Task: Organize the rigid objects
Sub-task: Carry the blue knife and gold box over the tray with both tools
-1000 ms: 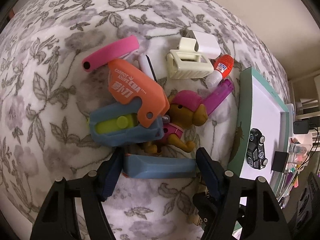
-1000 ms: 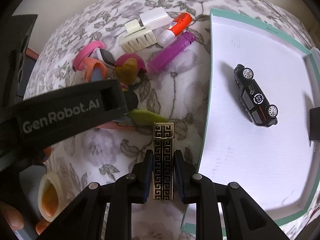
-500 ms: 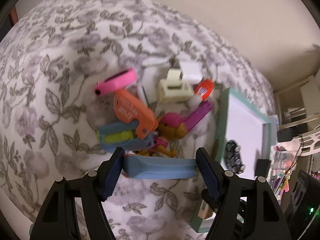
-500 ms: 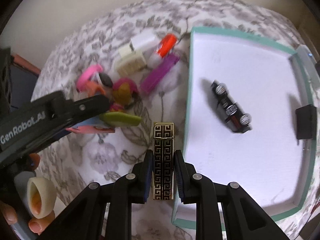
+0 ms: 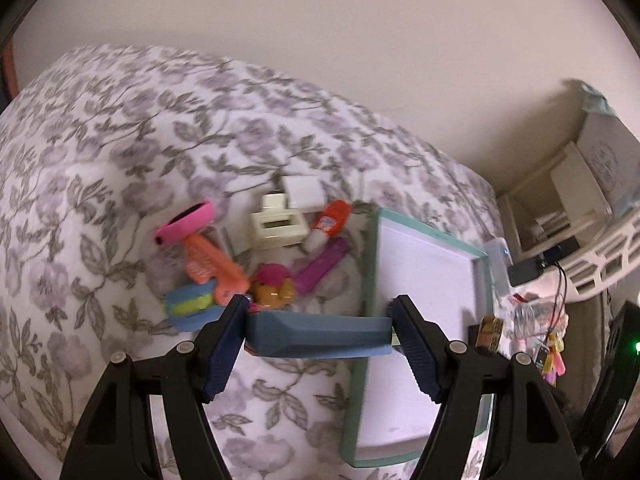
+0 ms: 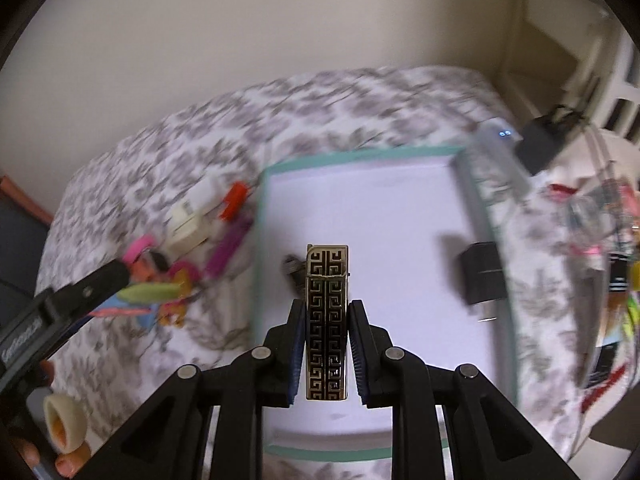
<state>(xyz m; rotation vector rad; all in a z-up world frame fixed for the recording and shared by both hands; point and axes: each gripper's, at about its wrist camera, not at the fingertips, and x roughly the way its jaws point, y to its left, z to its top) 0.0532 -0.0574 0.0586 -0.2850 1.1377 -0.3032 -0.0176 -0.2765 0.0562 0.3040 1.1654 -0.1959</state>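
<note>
A: Tray [image 6: 264, 216], teal rim, on the bed [image 5: 100, 152]: contents?
B: Black block [image 6: 480, 276] at its right wall; toy car mostly hidden.
A: Hand-held grippers?
B: Right hand-held gripper [image 6: 326, 350] clamps gold-black lighter [image 6: 326, 320] above tray; left hand-held gripper [image 5: 318, 340] clamps blue case [image 5: 316, 336] over tray's left rim.

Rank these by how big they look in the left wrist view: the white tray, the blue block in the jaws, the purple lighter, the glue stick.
1. White tray
2. Blue block, though it sits nearest the camera, which inflates it
3. Purple lighter and glue stick: too alike to rank

Toy car [image 6: 293, 270] mostly hidden behind patterned lighter [image 6: 327, 320]; bedspread [image 6: 180, 152] motion-blurred.
</note>
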